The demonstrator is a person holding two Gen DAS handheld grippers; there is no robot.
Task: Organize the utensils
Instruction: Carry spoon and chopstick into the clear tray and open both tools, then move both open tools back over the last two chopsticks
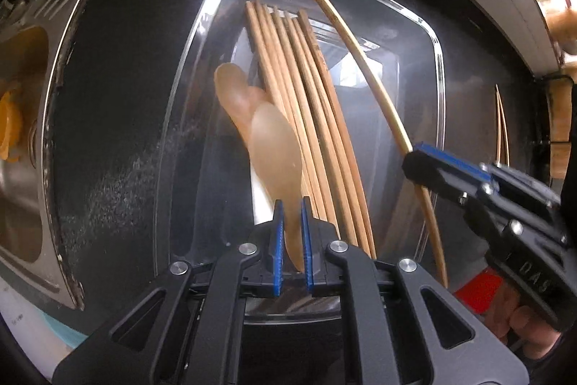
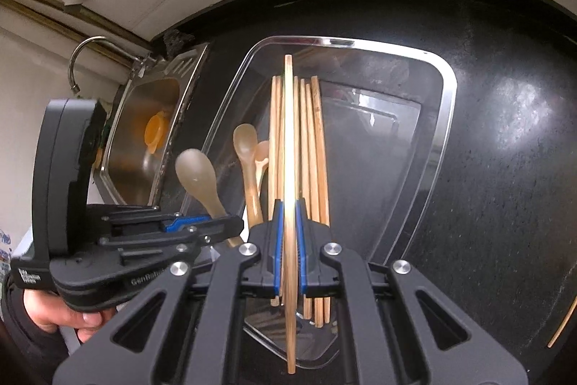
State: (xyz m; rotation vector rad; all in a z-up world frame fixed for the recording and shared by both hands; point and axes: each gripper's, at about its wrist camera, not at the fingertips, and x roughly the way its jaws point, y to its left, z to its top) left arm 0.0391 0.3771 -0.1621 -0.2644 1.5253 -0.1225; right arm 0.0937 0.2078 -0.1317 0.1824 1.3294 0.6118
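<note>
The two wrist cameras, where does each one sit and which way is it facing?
Left wrist: on the left claw, looking down its fingers into the tray; its spoon, the right claw and fingers show.
Right wrist: on the right claw, looking along its chopstick over the tray; the left claw and hand show.
Shared: tray, chopsticks, sink.

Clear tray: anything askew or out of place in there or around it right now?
Inside the clear tray the chopstick bundle lies parallel and the spoons sit beside it. The oddity: stray chopsticks lie on the black counter outside the tray's right rim, not yet collected.
</note>
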